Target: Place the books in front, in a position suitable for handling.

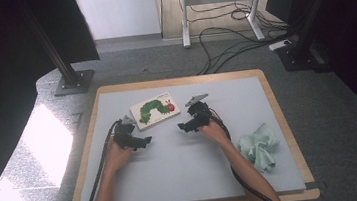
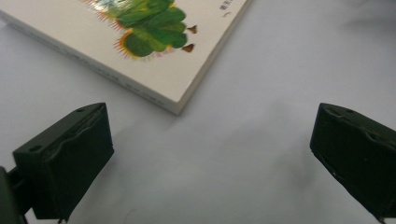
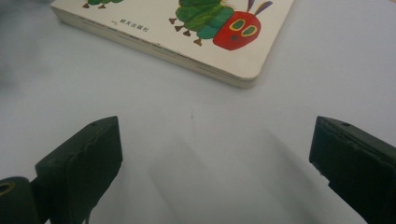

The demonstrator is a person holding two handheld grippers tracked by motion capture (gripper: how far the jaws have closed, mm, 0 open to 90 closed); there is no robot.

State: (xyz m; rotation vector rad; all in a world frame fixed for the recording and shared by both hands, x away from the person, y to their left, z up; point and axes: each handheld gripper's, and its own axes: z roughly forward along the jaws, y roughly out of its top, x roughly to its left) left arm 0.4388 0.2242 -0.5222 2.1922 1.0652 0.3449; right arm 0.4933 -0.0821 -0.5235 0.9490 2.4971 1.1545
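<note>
Grey carpet floor (image 1: 163, 67), sunlit patch (image 1: 45, 139)

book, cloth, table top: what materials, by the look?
Book: probably thick board with a smooth printed cover; the edge shows stacked stiff pages and a rounded corner. Cloth: soft fabric, pale green, crumpled in loose folds, matte. Table top: a matte grey sheet, kind unclear, over a light wood-look rim. Both grippers, left and right, are open.

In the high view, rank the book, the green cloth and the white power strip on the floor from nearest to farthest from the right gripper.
1. Book: just left of the right gripper.
2. Green cloth: right, near the table's edge.
3. White power strip: on the floor beyond the table.
</note>
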